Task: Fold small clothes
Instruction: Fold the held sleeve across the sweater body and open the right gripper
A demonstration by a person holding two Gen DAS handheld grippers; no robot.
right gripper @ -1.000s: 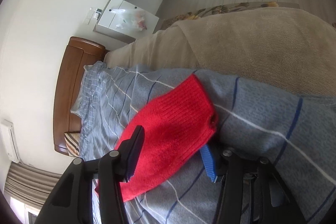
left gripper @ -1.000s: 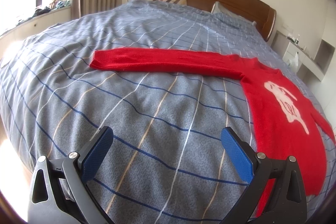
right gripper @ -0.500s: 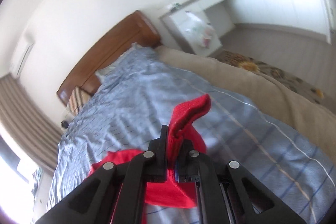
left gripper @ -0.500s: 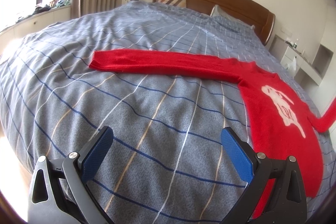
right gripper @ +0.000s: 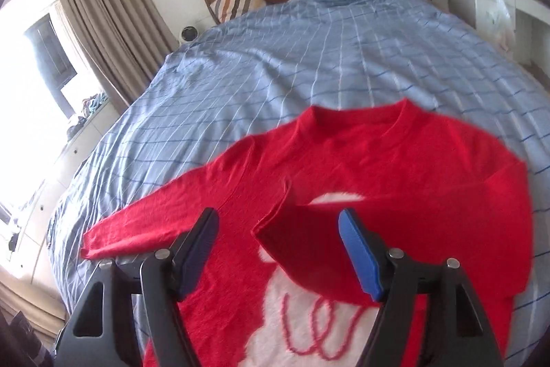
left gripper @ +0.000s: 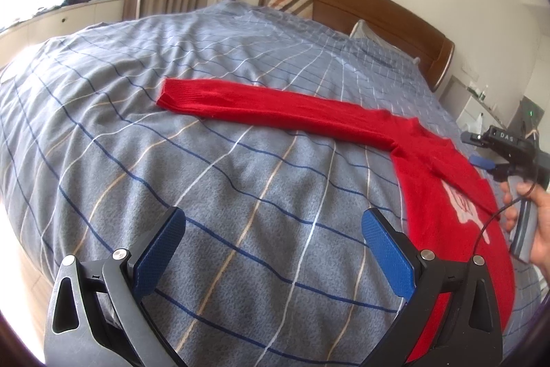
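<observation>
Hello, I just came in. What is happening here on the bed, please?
A person is folding a small red sweater on the checked bedspread, with one tool in each hand. One sleeve lies folded across the chest; the right tool hangs open above it, holding nothing. The other sleeve is stretched out flat. The left tool is open over bare bedspread.

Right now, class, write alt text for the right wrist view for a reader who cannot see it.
A red knitted sweater with a white motif lies flat on a blue-grey checked bedspread, one sleeve folded across its chest, the other stretched left. The open right gripper hovers above it, holding nothing.
</observation>
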